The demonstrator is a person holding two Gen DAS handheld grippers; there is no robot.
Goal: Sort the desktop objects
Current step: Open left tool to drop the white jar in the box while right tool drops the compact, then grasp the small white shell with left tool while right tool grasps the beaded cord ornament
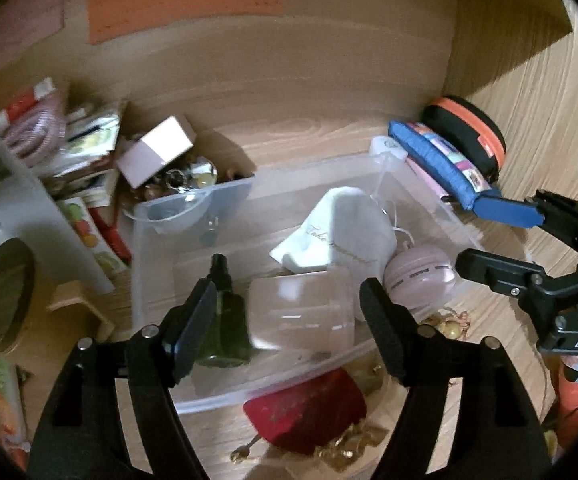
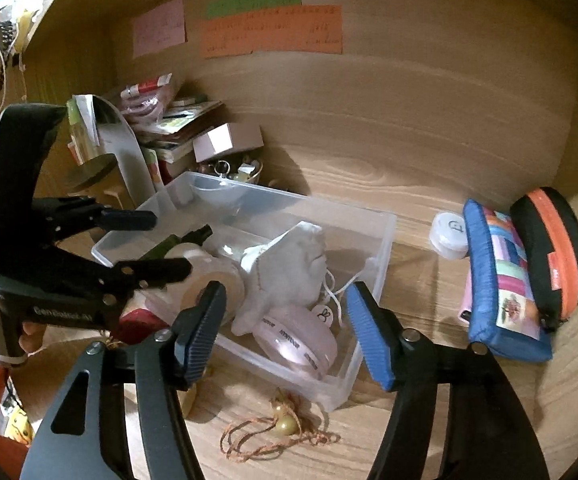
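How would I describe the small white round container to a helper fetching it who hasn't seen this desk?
Start at the clear plastic bin in the middle of the wooden desk. Just past its far right corner, the small white round container sits on the wood, against the end of the blue patchwork pouch. It is the only white lidded puck there, with a dark mark printed on top.

The right gripper [image 2: 285,328] hangs with jaws spread wide over the near end of a clear plastic bin [image 2: 385,236]. Inside lie a white face mask [image 2: 289,264], a pale pink round case [image 2: 297,344], a roll of what may be tape [image 2: 209,276] and a dark green bottle [image 2: 177,240]. The left gripper [image 2: 161,244], jaws parted, reaches over the bin's left side. A blue patchwork pouch [image 2: 501,288] stands to the right on the wooden desk [image 2: 409,420].
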